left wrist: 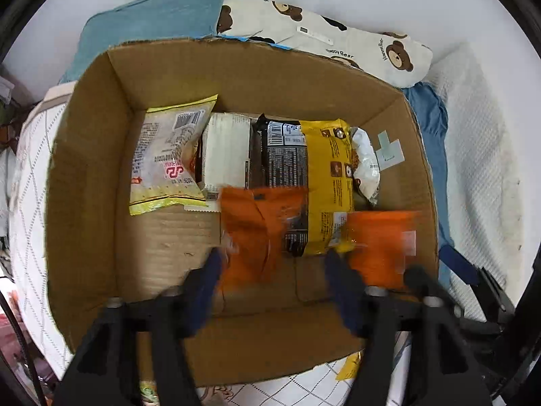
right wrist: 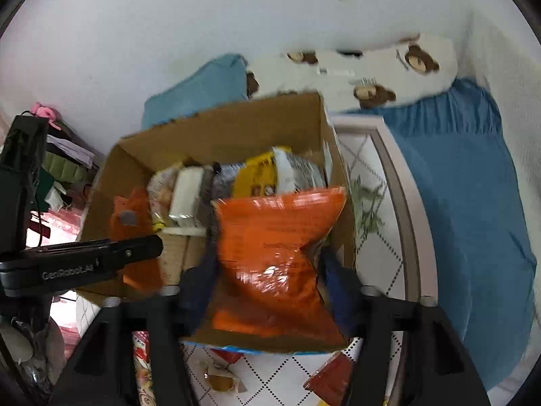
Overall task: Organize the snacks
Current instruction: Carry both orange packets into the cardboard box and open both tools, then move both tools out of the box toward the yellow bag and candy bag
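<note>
A cardboard box [left wrist: 88, 176] on the bed holds a yellow-edged clear snack pack [left wrist: 165, 162], a white pack [left wrist: 226, 155] and a black-and-yellow bag [left wrist: 314, 176]. My left gripper [left wrist: 270, 264] is open inside the box, with a blurred orange packet [left wrist: 260, 226] between its fingers, not gripped. A second orange bag [left wrist: 382, 247] sits at the right with a black finger behind it. My right gripper [right wrist: 270, 270] is shut on that orange bag [right wrist: 277, 247], holding it over the box [right wrist: 233, 125]. The left gripper's body [right wrist: 84, 264] shows beside it.
A teal pillow [left wrist: 152, 23] and a bear-print pillow [left wrist: 338, 40] lie behind the box. A blue sheet [right wrist: 466, 186] covers the bed to the right. Loose snack packs [right wrist: 223, 379] lie on the quilt [right wrist: 375, 237] near the box's front edge.
</note>
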`<state>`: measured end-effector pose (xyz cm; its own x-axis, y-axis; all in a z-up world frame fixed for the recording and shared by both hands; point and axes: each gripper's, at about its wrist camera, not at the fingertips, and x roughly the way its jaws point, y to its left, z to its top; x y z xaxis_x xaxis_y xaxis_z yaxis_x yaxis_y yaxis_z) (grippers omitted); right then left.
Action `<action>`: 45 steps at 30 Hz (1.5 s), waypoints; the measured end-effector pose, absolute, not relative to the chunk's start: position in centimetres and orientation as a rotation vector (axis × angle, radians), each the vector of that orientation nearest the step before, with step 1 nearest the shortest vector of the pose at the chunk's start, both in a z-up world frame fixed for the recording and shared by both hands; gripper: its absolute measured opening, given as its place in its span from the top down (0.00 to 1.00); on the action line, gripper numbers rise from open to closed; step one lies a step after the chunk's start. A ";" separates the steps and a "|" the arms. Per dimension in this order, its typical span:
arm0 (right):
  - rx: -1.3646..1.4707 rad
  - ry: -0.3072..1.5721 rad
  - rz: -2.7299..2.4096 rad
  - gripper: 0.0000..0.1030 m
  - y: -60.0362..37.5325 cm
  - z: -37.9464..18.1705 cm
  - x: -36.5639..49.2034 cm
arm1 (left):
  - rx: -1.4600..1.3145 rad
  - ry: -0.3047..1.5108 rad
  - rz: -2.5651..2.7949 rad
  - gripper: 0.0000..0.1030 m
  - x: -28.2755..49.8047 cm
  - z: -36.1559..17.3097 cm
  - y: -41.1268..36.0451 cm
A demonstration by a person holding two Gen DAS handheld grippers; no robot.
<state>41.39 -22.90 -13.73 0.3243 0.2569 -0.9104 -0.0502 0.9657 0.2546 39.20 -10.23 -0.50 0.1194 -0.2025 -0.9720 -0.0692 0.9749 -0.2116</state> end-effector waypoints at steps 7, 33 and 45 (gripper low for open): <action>0.133 1.259 0.175 0.03 -22.5 -14.4 40.9 | -0.212 1.437 -0.052 0.10 38.1 -0.7 -9.5; 0.037 1.061 0.169 0.03 -21.0 -8.7 35.1 | -0.056 1.102 0.090 0.10 30.1 7.1 -8.8; 0.129 0.996 0.229 0.03 -20.6 -5.2 27.7 | -0.099 1.021 0.074 0.10 22.1 9.2 -7.8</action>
